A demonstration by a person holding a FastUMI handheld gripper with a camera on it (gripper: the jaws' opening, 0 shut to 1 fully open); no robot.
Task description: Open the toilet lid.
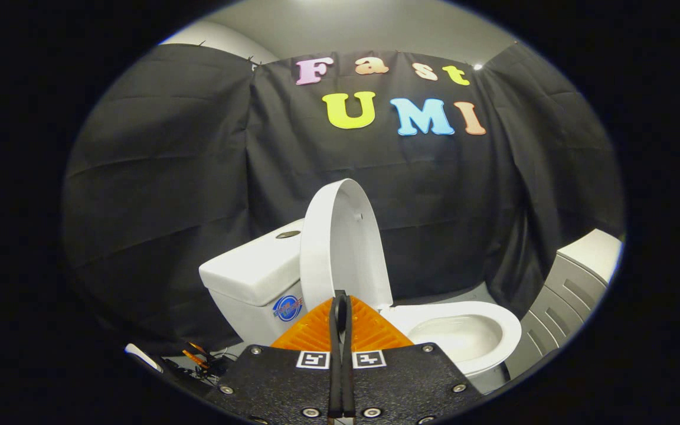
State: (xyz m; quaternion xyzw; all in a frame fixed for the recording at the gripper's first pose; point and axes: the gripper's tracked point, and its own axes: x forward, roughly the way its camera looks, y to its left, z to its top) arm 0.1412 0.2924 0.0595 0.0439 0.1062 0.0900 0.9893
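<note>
Just beyond the fingertips, toward twelve o'clock, the toilet lid [343, 248] is seen raised upright near the tank [251, 277], above the bowl [464, 333] at three o'clock, while the gripper [340, 307], pressed together on nothing, is judged finished, with only withdrawal called for.

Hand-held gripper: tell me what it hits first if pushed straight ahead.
Most likely the raised toilet lid. The hand-held gripper has its fingers closed together on nothing, tips pointing at the lid's lower edge just beyond them. Depth is unclear, so it may pass nearer the seat.
</note>
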